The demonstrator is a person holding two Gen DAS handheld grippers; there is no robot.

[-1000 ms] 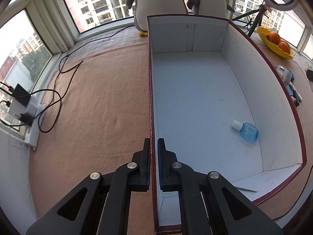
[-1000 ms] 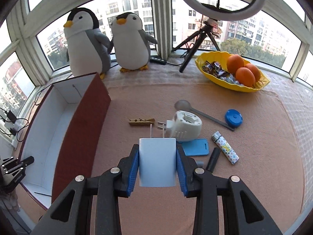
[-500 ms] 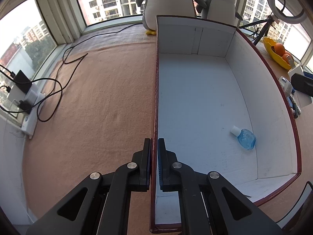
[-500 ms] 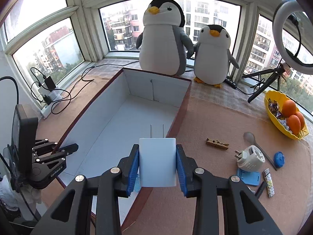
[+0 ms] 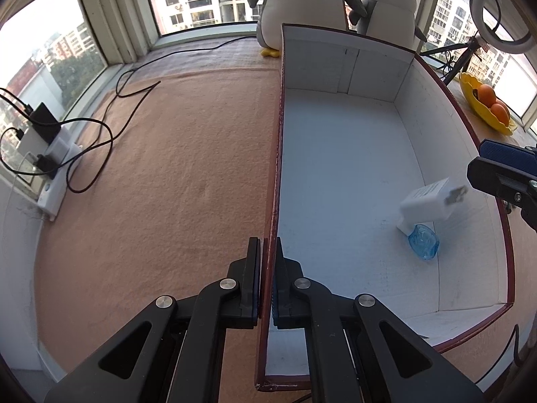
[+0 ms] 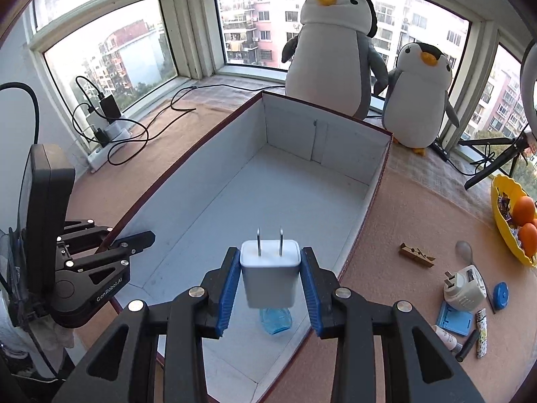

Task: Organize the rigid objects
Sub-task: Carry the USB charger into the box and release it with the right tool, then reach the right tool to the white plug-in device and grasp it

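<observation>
A white-lined, dark red box point(image 5: 335, 168) point(image 6: 255, 194) lies open on the tan table. My left gripper point(image 5: 266, 262) is shut on the box's left wall. A blue bottle point(image 5: 423, 243) point(image 6: 276, 323) lies on the box floor. My right gripper point(image 6: 270, 275) has its jaws spread, with gaps on both sides of a white plug adapter point(image 6: 270, 275) that is in the air over the box, prongs forward. In the left wrist view the adapter point(image 5: 428, 206) is blurred, just above the bottle, clear of the right gripper's fingers point(image 5: 503, 174).
Two plush penguins point(image 6: 330, 50) stand behind the box. Right of the box lie a clothespin point(image 6: 416, 255), a spoon point(image 6: 465, 250), a white plug point(image 6: 465, 288), a blue lid point(image 6: 500, 296), a blue card point(image 6: 454, 319) and a yellow fruit bowl point(image 6: 513, 221). A power strip with cables point(image 5: 50, 161) sits at the left.
My right gripper has swung from the loose items to over the box and opened; the adapter is leaving its jaws. My left gripper keeps hold of the box wall.
</observation>
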